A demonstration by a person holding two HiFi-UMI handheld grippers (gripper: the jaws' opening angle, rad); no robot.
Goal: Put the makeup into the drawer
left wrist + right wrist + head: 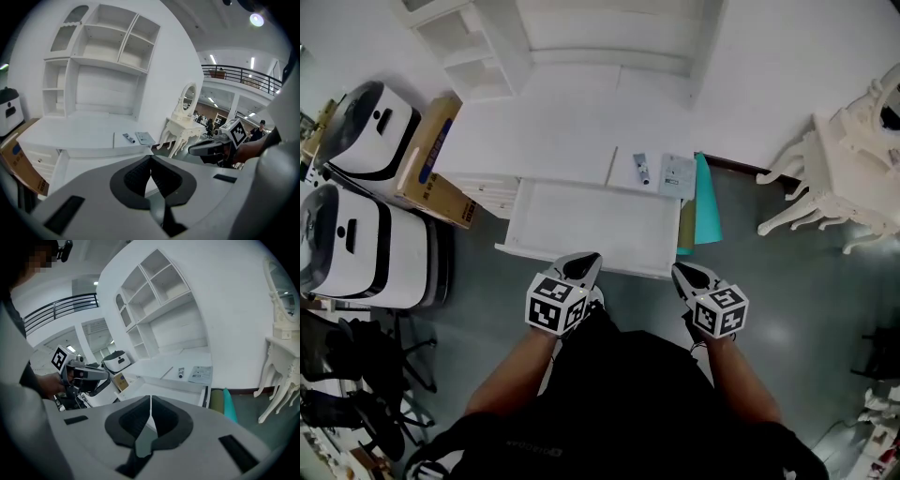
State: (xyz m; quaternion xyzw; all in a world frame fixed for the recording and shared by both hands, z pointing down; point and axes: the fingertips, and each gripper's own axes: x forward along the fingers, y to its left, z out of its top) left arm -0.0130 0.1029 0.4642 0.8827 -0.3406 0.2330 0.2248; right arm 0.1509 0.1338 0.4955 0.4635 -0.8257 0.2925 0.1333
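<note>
A small grey makeup tube [641, 169] lies on the white desk top [562, 127], next to a flat pale packet [677, 175]. Below them the white drawer [591, 225] stands pulled out, and its inside looks empty. Both grippers hover just in front of the drawer's near edge. My left gripper [581, 265] is at the left and my right gripper [686, 275] at the right. Each is shut with nothing between its jaws. The left gripper view shows the tube [129, 138] and packet [145, 138]. The right gripper view also shows the tube [181, 373] and the drawer [164, 387].
A cardboard box [431, 159] and two white machines [370, 131] [356, 248] stand left of the desk. A teal roll [706, 202] leans at the desk's right side. An ornate white table [853, 178] stands further right. Shelves [478, 47] rise behind the desk.
</note>
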